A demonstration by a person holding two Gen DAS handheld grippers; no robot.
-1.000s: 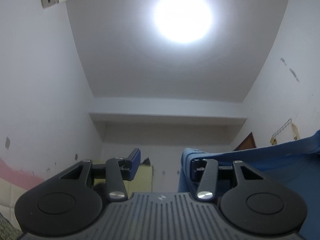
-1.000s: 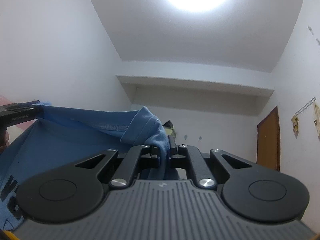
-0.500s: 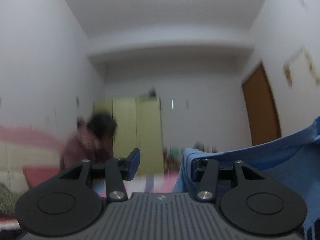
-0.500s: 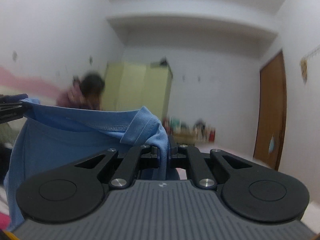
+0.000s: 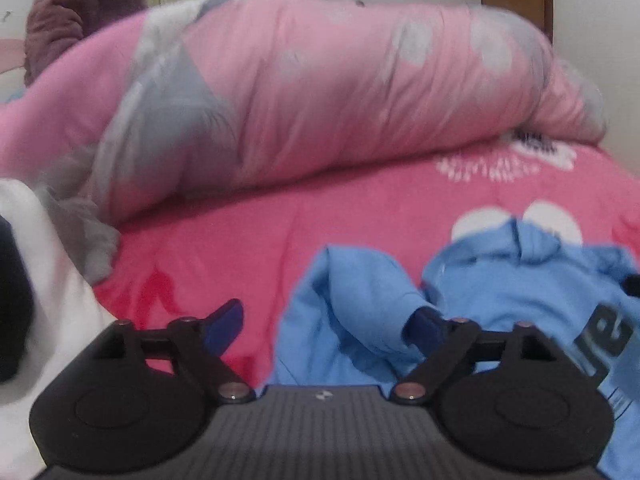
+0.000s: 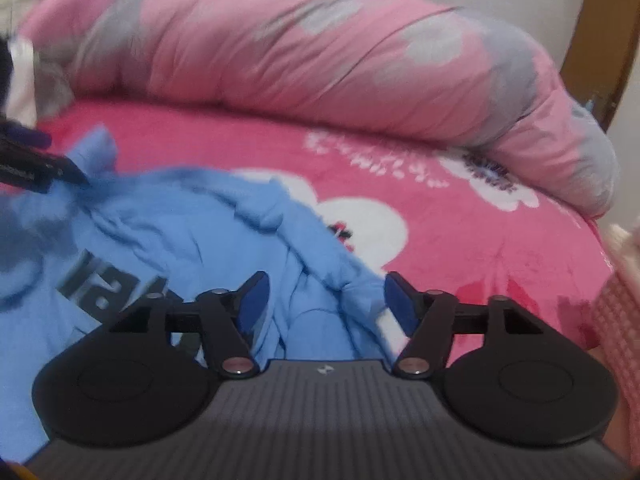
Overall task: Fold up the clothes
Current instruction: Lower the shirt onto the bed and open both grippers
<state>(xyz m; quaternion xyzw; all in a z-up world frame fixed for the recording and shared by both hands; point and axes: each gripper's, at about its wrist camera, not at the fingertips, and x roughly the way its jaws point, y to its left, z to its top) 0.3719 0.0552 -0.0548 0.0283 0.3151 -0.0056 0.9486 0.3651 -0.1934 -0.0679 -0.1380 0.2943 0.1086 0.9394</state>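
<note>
Left wrist: left gripper (image 5: 326,322) jaws opening, blue shirt (image 5: 500,280) rumpled on pink bed (image 5: 240,248), cloth against 1 finger.

Right wrist: right gripper (image 6: 326,300) opening over the shirt (image 6: 160,232). Soft, light; pinch shoulder seams.

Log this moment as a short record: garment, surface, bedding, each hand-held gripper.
garment: blue T-shirt with dark lettering, crumpled, lying on the bed
surface: pink floral bedsheet
bedding: rolled pink and grey quilt beyond the shirt
left hand-held gripper: jaws opening, shirt fabric draped against one finger, not clamped
right hand-held gripper: jaws opening, shirt fabric between them, not pinched
other: white cloth at the left edge
</note>
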